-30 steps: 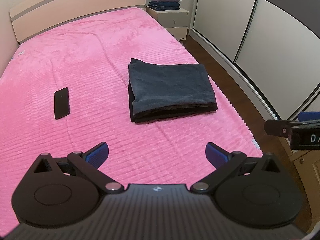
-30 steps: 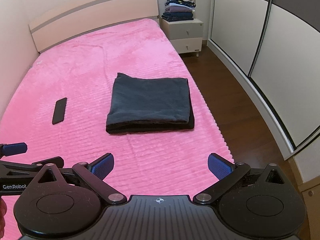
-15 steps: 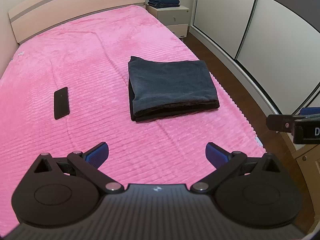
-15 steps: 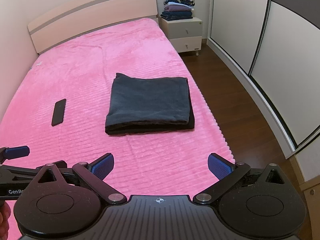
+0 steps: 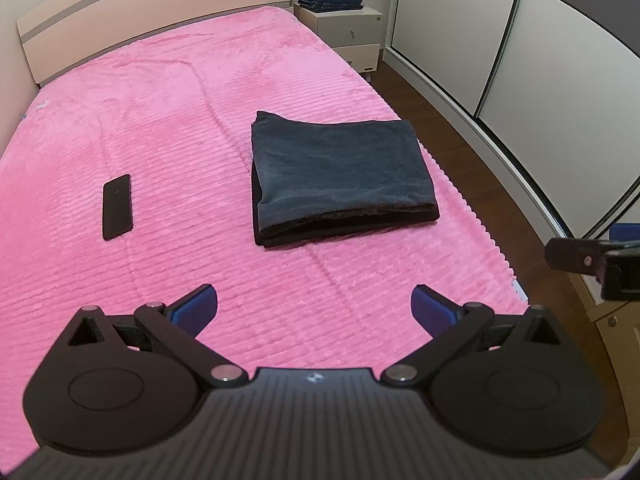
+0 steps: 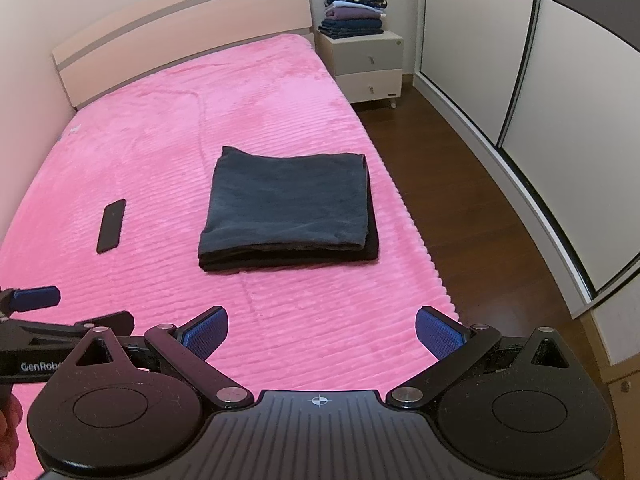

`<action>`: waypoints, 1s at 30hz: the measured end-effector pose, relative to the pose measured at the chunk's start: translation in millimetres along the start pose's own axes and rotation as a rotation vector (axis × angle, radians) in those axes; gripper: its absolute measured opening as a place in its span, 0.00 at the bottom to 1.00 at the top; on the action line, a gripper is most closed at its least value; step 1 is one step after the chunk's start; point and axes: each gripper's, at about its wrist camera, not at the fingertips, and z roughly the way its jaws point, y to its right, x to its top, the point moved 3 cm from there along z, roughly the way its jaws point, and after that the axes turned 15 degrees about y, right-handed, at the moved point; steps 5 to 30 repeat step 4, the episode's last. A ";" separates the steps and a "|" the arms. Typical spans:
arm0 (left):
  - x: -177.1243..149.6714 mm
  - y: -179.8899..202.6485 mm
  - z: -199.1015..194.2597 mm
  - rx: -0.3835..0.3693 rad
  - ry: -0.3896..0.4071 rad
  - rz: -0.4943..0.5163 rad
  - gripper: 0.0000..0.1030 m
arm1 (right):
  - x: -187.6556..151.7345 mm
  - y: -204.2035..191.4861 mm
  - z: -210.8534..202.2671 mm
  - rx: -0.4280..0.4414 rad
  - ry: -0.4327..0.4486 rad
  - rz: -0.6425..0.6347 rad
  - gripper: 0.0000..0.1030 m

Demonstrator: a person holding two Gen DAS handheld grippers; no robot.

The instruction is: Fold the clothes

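Left tool (image 5: 315, 305) and right tool (image 6: 322, 334) both spread wide, empty, well short of folded dark garment (image 6: 289, 210) lying on pink bed (image 6: 140, 152), phone (image 6: 111, 226) left of garment. Fold looks finished; best lift from garment's near edge, layers pinched together.

folded garment (image 5: 340, 172) on bed (image 5: 160, 120); phone (image 5: 117, 206) left of it

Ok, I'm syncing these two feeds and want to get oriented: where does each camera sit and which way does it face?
Left wrist: on the left gripper, jaws open, facing up the pink bed toward the headboard; the right gripper shows at its right edge.
Right wrist: on the right gripper, jaws open, facing the same way; the left gripper shows at its left edge.
Both share the folded dark garment, phone, and nightstand clothes stack.
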 end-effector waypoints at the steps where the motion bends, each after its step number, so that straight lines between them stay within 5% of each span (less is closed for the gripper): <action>1: 1.0 1.7 1.7 0.002 -0.001 -0.001 0.99 | 0.1 3.1 1.1 0.003 0.000 -0.002 0.99; 30: 4.2 6.4 5.6 0.008 0.000 -0.005 0.99 | 0.1 11.6 5.4 0.014 -0.006 -0.003 0.99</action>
